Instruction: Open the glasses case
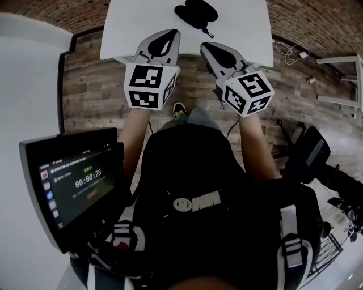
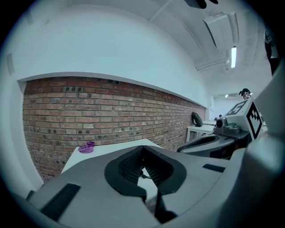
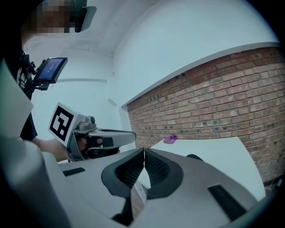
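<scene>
A black glasses case (image 1: pixel 196 13) lies closed on the white table (image 1: pixel 136 28) at the top of the head view, a short strap trailing from its near end. My left gripper (image 1: pixel 170 36) hovers at the table's near edge, left of the case, jaws shut and empty. My right gripper (image 1: pixel 210 50) sits just short of the edge, below the case, also shut with nothing in it. In the right gripper view the case (image 3: pixel 194 156) peeks over the right jaw. In the left gripper view the jaws (image 2: pixel 142 153) meet over the table (image 2: pixel 102 151); the case is hidden there.
A small purple object (image 2: pixel 86 147) lies at the table's far end near the brick wall (image 2: pixel 111 111), also seen as the purple object (image 3: pixel 170 139). A tablet screen (image 1: pixel 74 184) hangs at my lower left. White shelving (image 1: pixel 340 79) and cables (image 1: pixel 292 54) stand at the right on the wood floor.
</scene>
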Action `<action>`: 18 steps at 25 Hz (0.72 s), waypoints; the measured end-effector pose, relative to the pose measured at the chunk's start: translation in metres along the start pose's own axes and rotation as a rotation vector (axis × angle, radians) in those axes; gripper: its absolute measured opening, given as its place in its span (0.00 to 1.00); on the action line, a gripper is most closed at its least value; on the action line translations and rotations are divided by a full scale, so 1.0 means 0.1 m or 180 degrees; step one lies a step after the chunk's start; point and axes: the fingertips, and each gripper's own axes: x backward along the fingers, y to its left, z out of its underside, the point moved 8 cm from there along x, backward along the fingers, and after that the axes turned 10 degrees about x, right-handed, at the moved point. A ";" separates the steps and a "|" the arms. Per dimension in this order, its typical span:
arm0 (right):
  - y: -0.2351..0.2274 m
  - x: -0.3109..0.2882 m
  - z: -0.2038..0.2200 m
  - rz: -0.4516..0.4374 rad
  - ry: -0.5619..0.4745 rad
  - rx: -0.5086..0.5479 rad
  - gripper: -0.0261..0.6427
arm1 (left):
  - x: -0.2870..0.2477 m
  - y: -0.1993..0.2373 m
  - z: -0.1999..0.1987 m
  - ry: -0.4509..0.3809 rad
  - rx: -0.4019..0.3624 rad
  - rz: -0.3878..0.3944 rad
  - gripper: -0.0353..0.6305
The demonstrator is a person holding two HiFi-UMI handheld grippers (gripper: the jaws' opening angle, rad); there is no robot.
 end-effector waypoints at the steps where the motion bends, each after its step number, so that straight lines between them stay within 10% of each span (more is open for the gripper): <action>1: -0.11 0.12 -0.02 -0.0015 -0.0011 0.0014 0.05 | -0.08 -0.17 -0.04 0.0017 -0.0018 -0.0002 0.06; 12: -0.17 1.34 -0.12 -0.0092 -0.0099 0.0069 0.05 | 0.14 -1.50 -0.10 0.0069 -0.0093 -0.0124 0.06; 18: 0.87 1.49 0.26 -0.0061 -0.0121 0.0162 0.05 | 1.12 -1.43 0.56 0.0005 -0.0098 -0.0155 0.06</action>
